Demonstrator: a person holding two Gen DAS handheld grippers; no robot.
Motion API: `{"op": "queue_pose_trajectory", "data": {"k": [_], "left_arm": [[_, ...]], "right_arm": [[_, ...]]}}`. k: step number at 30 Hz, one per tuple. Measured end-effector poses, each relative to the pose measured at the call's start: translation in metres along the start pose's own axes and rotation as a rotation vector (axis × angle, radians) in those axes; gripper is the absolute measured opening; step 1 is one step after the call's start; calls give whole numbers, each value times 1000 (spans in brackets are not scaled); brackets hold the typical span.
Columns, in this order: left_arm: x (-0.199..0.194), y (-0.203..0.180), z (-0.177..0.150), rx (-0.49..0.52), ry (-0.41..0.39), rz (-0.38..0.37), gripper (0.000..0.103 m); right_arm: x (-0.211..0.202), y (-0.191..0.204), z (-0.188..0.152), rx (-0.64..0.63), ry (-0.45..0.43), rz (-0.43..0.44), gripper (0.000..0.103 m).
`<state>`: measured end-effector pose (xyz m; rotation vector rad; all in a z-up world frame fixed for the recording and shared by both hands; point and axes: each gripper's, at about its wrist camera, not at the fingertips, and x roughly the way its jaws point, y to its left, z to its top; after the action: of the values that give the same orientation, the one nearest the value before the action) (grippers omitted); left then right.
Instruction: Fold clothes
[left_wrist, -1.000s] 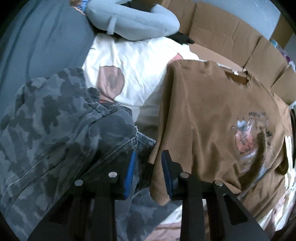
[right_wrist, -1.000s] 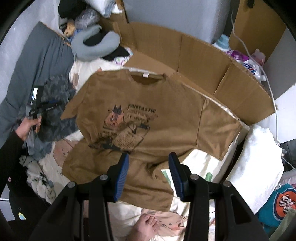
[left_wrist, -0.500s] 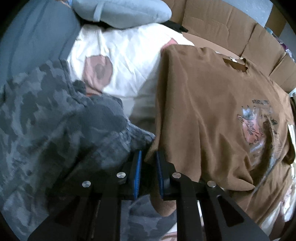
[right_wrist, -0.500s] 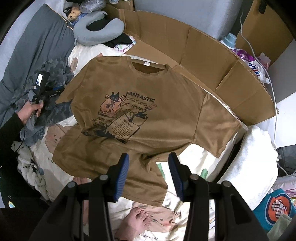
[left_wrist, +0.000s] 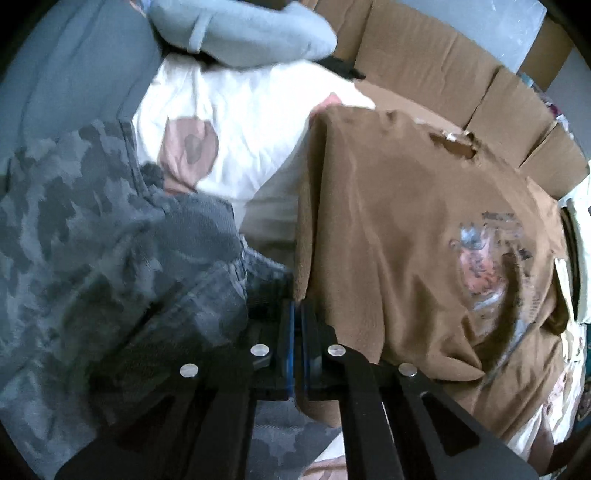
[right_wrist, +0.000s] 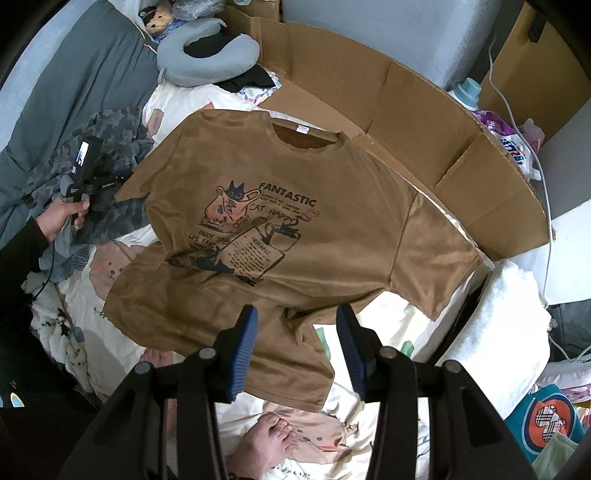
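Observation:
A brown T-shirt with a cat print lies face up, spread over a white sheet, collar towards the cardboard. In the left wrist view my left gripper has its blue pads shut on the edge of the brown T-shirt at its left sleeve. The right wrist view shows that same left gripper, held by a hand, at the sleeve tip. My right gripper hovers open above the rumpled bottom hem, with nothing between its pads.
A grey camouflage garment lies bunched just left of the sleeve. A grey neck pillow and a cardboard sheet lie behind the shirt. At the right lies a white towel. A bare foot stands near the hem.
The left gripper's jaws have closed step by step onto the sleeve edge of the brown T-shirt. The right gripper has stayed open above the hem, its view turned a little.

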<state>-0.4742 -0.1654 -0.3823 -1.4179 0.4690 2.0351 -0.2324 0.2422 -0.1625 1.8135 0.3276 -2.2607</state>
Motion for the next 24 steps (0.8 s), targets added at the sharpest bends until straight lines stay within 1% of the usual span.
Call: {"op": "queue_pose_trajectory", "data": {"k": [5, 7, 18, 24], "left_arm": [[-32, 9, 14, 6, -41, 8, 2], [-38, 13, 21, 10, -43, 15, 2], [-53, 51, 55, -7, -29, 105, 2], [-65, 66, 71, -33, -37, 125, 2]], "right_arm": [[0, 9, 0, -31, -1, 4, 42], [1, 11, -2, -44, 3, 3, 42], [0, 9, -3, -47, 3, -5, 42], [3, 8, -2, -54, 13, -10, 42]]}}
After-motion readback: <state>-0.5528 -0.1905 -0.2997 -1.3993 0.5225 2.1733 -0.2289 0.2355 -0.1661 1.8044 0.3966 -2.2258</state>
